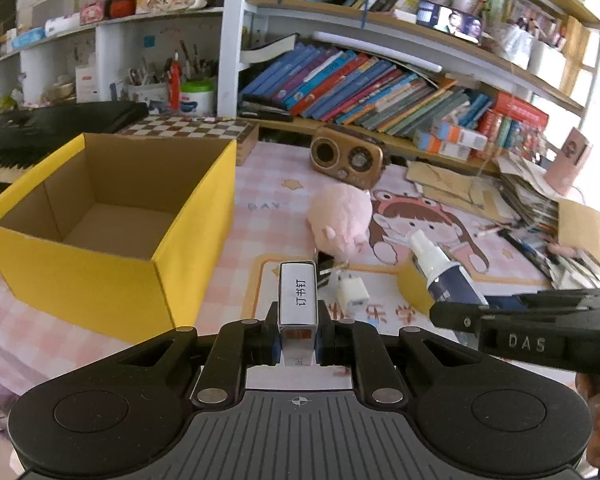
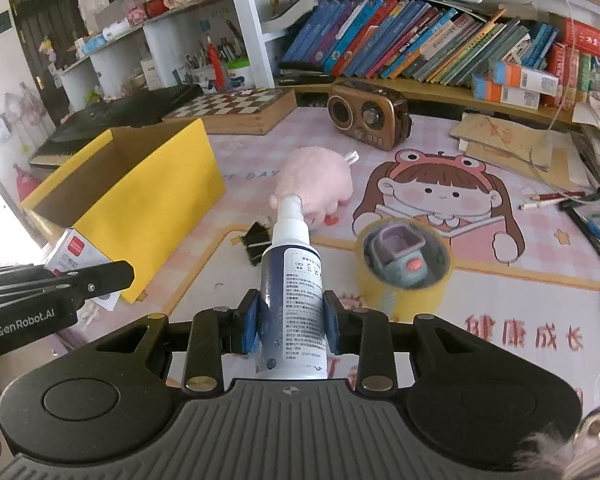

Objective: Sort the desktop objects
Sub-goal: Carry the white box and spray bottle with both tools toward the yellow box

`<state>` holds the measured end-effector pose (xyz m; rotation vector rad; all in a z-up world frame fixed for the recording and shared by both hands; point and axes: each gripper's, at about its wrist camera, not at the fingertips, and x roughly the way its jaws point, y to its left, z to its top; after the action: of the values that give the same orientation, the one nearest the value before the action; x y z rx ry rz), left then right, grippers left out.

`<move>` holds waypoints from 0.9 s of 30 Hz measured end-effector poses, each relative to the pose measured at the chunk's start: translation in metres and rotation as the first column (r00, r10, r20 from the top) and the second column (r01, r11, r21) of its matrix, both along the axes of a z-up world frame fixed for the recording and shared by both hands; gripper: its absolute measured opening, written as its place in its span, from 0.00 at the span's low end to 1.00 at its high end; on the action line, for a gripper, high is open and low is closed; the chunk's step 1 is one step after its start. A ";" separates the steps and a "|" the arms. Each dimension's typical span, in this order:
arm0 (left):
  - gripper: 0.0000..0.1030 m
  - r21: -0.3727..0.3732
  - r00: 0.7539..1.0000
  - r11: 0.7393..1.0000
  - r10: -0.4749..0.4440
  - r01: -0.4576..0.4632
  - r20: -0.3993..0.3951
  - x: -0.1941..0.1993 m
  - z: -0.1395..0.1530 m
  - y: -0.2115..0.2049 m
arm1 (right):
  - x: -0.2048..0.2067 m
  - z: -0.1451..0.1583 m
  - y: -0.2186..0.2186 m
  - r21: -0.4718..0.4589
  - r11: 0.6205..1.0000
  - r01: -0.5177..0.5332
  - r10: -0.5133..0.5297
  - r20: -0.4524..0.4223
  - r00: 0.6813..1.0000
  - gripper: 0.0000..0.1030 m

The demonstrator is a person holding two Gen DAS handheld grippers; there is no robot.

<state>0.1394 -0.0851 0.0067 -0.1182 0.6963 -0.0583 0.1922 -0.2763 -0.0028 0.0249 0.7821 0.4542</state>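
My left gripper point(image 1: 298, 334) is shut on a small white staple box point(image 1: 297, 300), held above the desk just right of the open yellow cardboard box point(image 1: 100, 280). My right gripper point(image 2: 291, 318) is shut on a white and blue spray bottle point(image 2: 290, 276), nozzle pointing away; the bottle also shows in the left wrist view point(image 1: 440, 276). On the mat lie a pink plush pig point(image 1: 342, 220), a white charger plug point(image 1: 350, 292), a black binder clip point(image 2: 256, 242) and a yellow tape roll point(image 2: 406, 276) with a small toy inside. The yellow box point(image 2: 140, 216) shows in the right wrist view too.
A brown retro radio point(image 1: 346, 158), a chessboard point(image 1: 188, 128) and a black keyboard point(image 1: 40, 128) stand at the back. Shelves of books point(image 1: 360, 84) rise behind. Stacked papers and pens point(image 1: 532, 208) crowd the right edge of the desk.
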 end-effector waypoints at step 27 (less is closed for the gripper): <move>0.13 -0.001 0.978 0.978 -0.208 0.208 -0.029 -0.100 -0.010 0.111 | -0.139 -0.009 0.111 -0.014 0.987 0.157 -0.158 -0.060 0.986 0.29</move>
<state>0.0393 0.0260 -0.0035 -0.0434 0.7361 -0.2572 0.0529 -0.1651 -0.0117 0.0918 0.8349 0.3009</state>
